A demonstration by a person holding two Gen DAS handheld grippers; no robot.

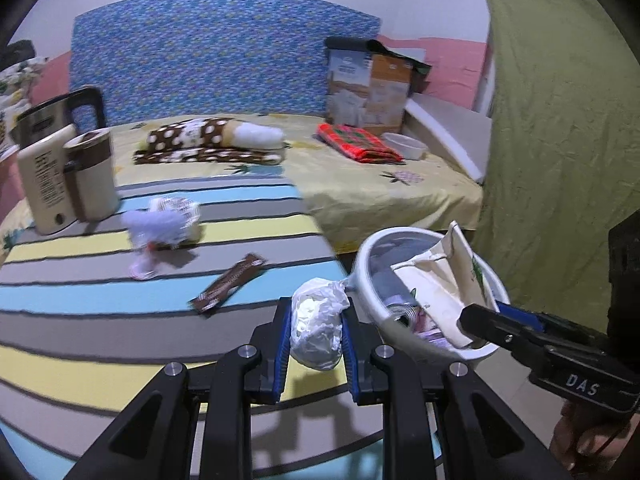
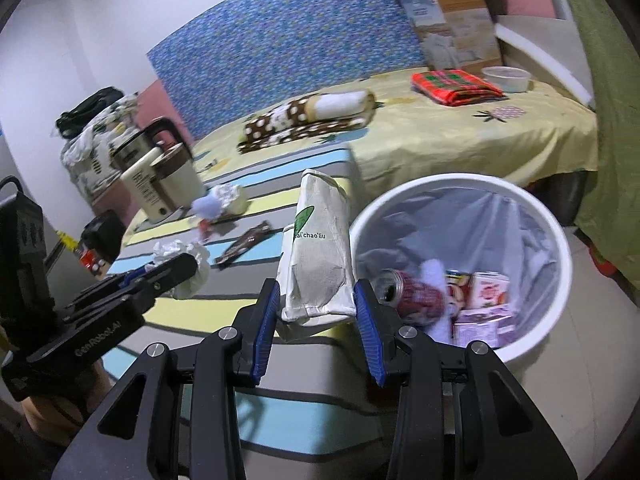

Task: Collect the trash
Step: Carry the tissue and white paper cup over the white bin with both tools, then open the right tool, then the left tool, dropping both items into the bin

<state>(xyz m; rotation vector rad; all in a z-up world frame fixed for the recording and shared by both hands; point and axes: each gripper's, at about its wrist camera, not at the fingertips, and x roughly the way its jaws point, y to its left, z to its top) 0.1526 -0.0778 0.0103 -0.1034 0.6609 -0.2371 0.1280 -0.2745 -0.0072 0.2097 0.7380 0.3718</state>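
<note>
Left wrist view: we find the left tool [image 1: 314, 334] closed on a crumpled white plastic bag [image 1: 318, 328], its blue pads pressing both sides. The bag is held above the striped blanket [image 1: 120, 320] on the bed, just beside the rim of the white trash bin [image 1: 366, 276]. The right tool [image 1: 486, 320] reaches in from the right, gripping a paper bag [image 1: 440, 280] that sits over the bin's opening. On the blanket we note a brown wrapper [image 1: 228, 282] and a blurred white piece of litter [image 1: 164, 220], apart from each other.

Right wrist view: we find the right tool [image 2: 316, 304] partly closed on the paper bag [image 2: 318, 256], pads against both sides. The bag stands upright, touching the bin's left rim [image 2: 556, 280]. Inside the bin lie a red can [image 2: 416, 294] and pink cartons [image 2: 486, 308]. The left tool [image 2: 176, 268] appears at the left with the plastic bag [image 2: 192, 258], over the blanket [image 2: 280, 408].
</note>
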